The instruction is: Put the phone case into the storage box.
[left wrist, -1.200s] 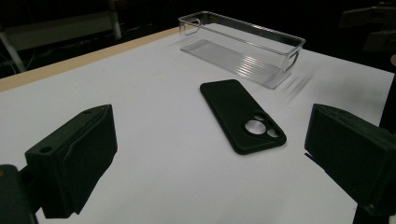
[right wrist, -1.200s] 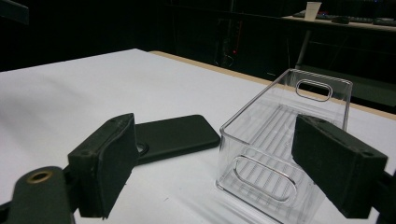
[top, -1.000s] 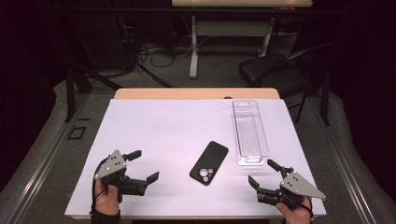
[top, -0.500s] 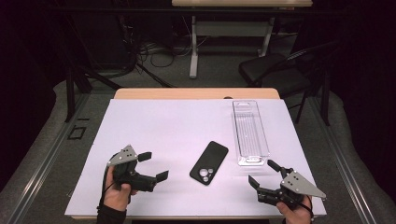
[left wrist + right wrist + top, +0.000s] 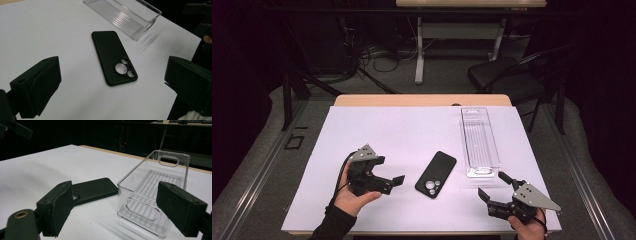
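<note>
Black phone case with round camera cut-outs point(image 5: 436, 174) lies flat near the middle of the white-covered table point(image 5: 402, 130), back side up, its cut-out end toward the person's edge. The left gripper point(image 5: 388, 172) sits at the case's nine o'clock in the high view, near it but not touching, held in the person's left hand point(image 5: 354, 197). Its jaws stand wide apart with nothing between them; in the left gripper view the case point(image 5: 114, 57) lies on the table ahead, framed between the two black jaws.

Over at the case's four o'clock, near the table's front edge, the right gripper point(image 5: 494, 187) hovers in the person's right hand point(image 5: 528, 229), jaws also spread wide and empty. It points toward the clear ribbed plastic tray with handle slots point(image 5: 479, 141), which lies lengthwise at the case's two o'clock, just beside it, not touching. In the right gripper view the tray's point(image 5: 152, 192) near end sits between the open jaws, farther off, and the case point(image 5: 93, 190) lies at its nine o'clock, partly behind the left-hand jaw.
</note>
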The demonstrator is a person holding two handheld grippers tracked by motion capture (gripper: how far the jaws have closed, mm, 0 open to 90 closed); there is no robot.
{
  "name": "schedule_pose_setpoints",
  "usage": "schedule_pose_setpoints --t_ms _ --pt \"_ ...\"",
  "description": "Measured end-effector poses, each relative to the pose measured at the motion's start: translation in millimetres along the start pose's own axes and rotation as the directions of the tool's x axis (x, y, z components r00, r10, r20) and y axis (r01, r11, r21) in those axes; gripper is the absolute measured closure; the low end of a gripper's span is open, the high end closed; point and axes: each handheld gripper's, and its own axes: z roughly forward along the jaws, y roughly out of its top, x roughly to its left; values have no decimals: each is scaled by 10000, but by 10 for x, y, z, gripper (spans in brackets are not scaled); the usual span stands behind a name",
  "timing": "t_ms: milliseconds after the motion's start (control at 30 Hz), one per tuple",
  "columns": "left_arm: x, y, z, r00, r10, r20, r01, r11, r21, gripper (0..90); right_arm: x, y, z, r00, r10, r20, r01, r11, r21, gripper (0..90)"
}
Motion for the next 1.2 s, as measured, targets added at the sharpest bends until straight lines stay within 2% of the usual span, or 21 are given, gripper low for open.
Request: schedule_pose_setpoints --t_ms 100,200,300,400,533,600,800,1033,1200 --pt "-30 71 24 9998 189 -15 -189 9998 76 9 1 -3 3 10000 -9 -5 9 10000 37 140" --pt "-59 154 75 9985 474 -258 -466 9985 301 9 0 -8 7 10000 38 -20 -38 10000 68 140" --pt "-69 193 114 9982 502 -324 -487 9977 465 9 3 -12 11 10000 76 -19 -76 9999 68 140" --pt "-108 274 194 9950 771 -629 -709 9928 961 9 3 -16 13 10000 54 -17 -53 9999 145 141" --pt "-143 344 266 9933 886 -746 -791 9894 1221 9 2 -19 18 10000 44 -50 -44 9999 143 141" --pt "-147 358 288 9935 849 -757 -751 9895 1237 9 3 -19 17 10000 62 -63 -61 9999 144 141" --pt "-156 425 416 9939 770 -788 -629 9837 1685 9 5 -21 16 10000 45 -68 -43 9999 155 141" --pt "-154 516 588 9976 333 -615 -206 9803 1963 9 -3 -27 21 9999 99 -60 -97 9997 211 141" --pt "-127 575 711 9972 121 -738 43 9761 2175 9 -7 -29 21 10000 67 -73 -66 9997 220 141"
